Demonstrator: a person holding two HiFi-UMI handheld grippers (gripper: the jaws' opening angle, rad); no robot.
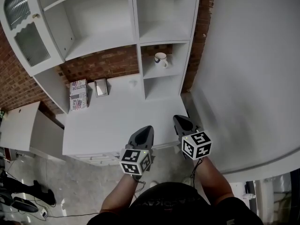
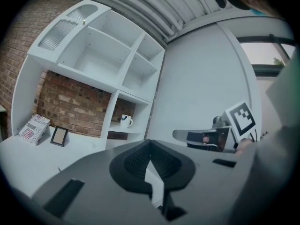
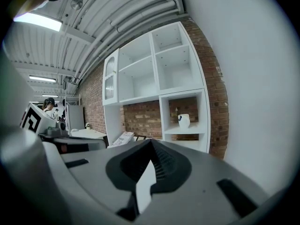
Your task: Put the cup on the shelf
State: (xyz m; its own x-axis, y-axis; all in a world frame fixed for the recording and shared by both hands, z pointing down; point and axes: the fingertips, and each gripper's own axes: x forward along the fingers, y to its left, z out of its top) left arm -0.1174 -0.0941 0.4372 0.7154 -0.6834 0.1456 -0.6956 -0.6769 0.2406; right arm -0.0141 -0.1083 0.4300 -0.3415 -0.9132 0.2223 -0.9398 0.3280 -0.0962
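Observation:
A white cup (image 1: 161, 58) with a dark rim stands upright on a small shelf (image 1: 161, 71) in the right column of the white shelf unit; it also shows as the cup (image 2: 125, 121) in the left gripper view and the cup (image 3: 183, 121) in the right gripper view. Both grippers hang well back from it, near the front edge of the white counter (image 1: 112, 125). My left gripper (image 1: 146, 130) is shut and empty. My right gripper (image 1: 180, 121) is shut and empty too, its jaws tip to tip.
A printed box (image 1: 78, 95) and a small picture frame (image 1: 101, 87) lean against the brick wall at the counter's back left. A glass cabinet door (image 1: 24, 29) stands open at the upper left. A white wall (image 1: 248, 78) runs along the right.

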